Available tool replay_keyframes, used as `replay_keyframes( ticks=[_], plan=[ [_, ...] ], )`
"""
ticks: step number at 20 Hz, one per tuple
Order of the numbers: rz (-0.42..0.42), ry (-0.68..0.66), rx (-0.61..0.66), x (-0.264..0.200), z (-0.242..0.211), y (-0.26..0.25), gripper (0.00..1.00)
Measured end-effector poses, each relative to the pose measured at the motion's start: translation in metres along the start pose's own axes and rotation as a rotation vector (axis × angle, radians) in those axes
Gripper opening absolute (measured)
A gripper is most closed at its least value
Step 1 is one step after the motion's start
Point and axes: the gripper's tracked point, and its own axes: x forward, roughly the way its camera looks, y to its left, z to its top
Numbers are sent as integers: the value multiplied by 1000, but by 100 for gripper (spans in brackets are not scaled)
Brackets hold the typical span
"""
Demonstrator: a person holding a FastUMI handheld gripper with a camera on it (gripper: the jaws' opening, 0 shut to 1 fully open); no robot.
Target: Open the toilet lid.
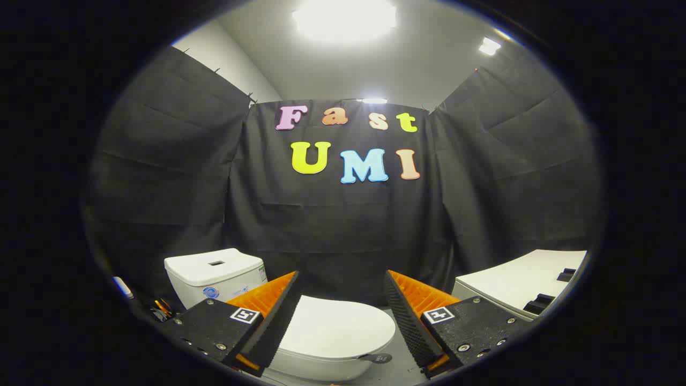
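Jaws spread wide, toilet lid (335, 324) closed between them

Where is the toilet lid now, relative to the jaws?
In the gripper view, the closed toilet lid lies low, just ahead of the open gripper, between its jaws, with the tank behind on the left.

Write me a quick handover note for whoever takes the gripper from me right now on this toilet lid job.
Hand-held gripper: fingers open, holding nothing, touching nothing.
Toilet: lid is down, closed, seen between and just beyond the fingers. A small dark tab sticks out at the lid's front edge, near the right finger. Tank stands behind the lid, beyond the left finger. A white unit sits off beyond the right finger.
Done: gripper is lined up facing the lid.
Left: move in to the front edge, probably at the tab, get hold or hook under, and swing the lid up toward the tank.
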Motion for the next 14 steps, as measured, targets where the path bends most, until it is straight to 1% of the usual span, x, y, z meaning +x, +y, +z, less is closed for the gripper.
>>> replay_keyframes(
  ticks=[14],
  plan=[
    [-19,-7,1,-1,1,-4,95]
  ],
)
